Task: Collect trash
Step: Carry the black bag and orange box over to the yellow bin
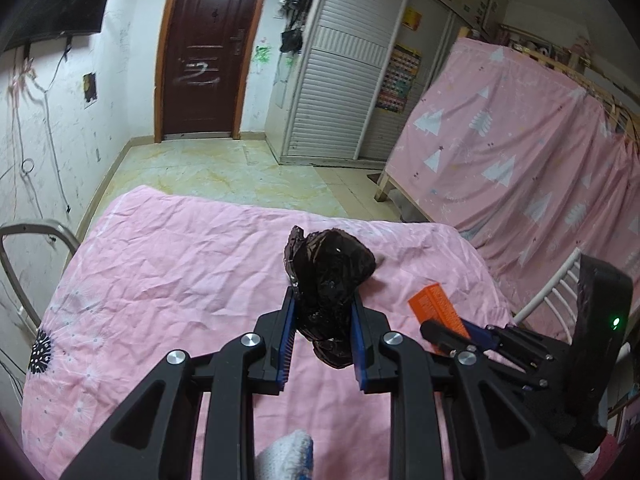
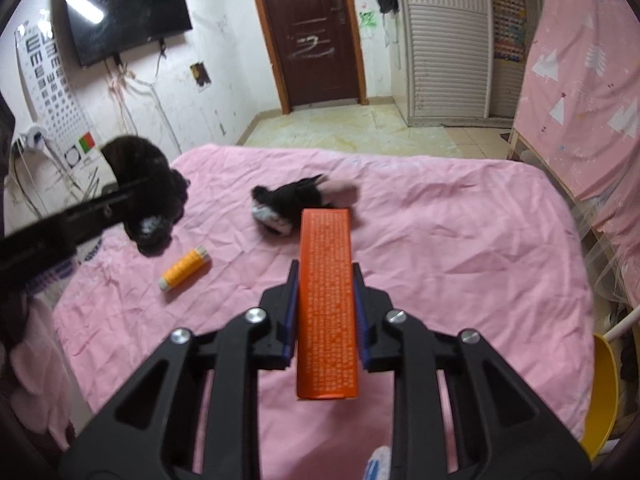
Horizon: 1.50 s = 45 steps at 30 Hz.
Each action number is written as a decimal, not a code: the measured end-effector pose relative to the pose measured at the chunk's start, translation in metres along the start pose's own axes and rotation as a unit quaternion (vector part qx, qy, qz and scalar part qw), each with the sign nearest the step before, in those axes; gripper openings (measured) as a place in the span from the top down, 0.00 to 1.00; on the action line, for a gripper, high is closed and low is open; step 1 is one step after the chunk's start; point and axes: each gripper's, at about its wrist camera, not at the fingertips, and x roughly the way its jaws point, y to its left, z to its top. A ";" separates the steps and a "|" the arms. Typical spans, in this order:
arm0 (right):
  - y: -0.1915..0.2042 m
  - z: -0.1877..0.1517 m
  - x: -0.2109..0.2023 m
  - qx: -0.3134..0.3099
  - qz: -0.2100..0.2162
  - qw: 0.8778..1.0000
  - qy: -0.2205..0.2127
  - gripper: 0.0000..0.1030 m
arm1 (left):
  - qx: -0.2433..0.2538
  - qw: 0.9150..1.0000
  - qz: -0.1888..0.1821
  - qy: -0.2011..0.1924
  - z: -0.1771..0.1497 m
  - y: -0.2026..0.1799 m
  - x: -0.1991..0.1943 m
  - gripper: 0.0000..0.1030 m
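Note:
My left gripper is shut on a crumpled black plastic bag and holds it above the pink bed. The bag also shows in the right wrist view, at the left. My right gripper is shut on a long orange box; the box also shows in the left wrist view, at the right. On the bed lie a yellow tube and a black and white crumpled item.
A dark door, a white slatted wardrobe and a pink curtain with tree prints stand beyond the bed. A TV hangs on the left wall. A metal bed rail is at the left and a yellow chair at the right.

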 end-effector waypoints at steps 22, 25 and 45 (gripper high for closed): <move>-0.150 -0.046 -0.094 0.132 -0.038 0.987 -0.083 0.79 | 0.134 0.989 -0.046 0.042 -0.028 -0.176 0.030 0.86; -0.169 -0.056 -0.104 0.148 -0.049 0.984 -0.089 0.79 | 0.150 0.986 -0.058 0.053 -0.035 -0.201 0.037 0.86; -0.252 -0.102 -0.147 0.230 -0.096 0.960 -0.126 0.79 | 0.232 0.961 -0.111 0.100 -0.078 -0.305 0.067 0.86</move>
